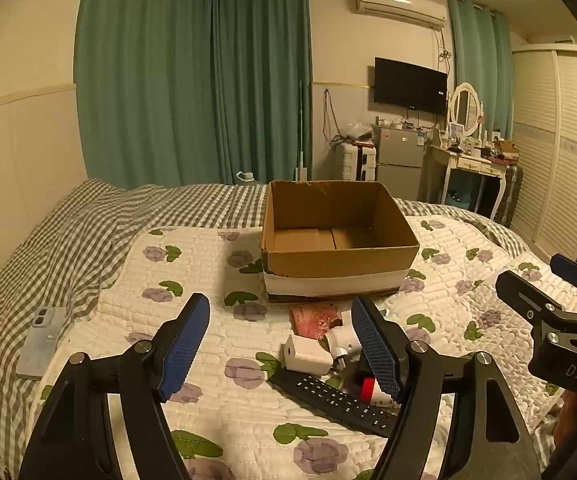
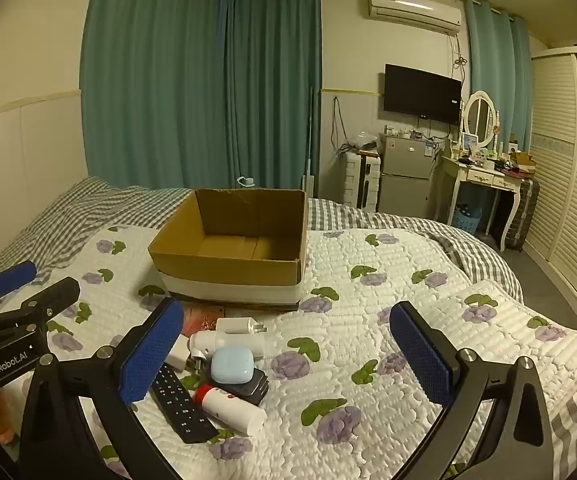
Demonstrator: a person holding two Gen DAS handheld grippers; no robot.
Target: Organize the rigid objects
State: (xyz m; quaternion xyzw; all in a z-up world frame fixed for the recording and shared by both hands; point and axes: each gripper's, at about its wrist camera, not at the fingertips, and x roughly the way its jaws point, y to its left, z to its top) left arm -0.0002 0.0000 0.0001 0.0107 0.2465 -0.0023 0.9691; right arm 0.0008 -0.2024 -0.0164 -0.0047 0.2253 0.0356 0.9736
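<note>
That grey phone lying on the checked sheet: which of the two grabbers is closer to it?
Left. The phone lies just off the left gripper, beside its left finger. The right gripper hangs on the far side of the pile, and its view does not show the phone.

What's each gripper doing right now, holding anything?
Left gripper: jaws open, holding nothing.
Right gripper: jaws wide open, holding nothing.

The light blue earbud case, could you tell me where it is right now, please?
In the right wrist view the light blue earbud case lies lower left of centre, atop a dark case, between the remote control and the cardboard box.
</note>
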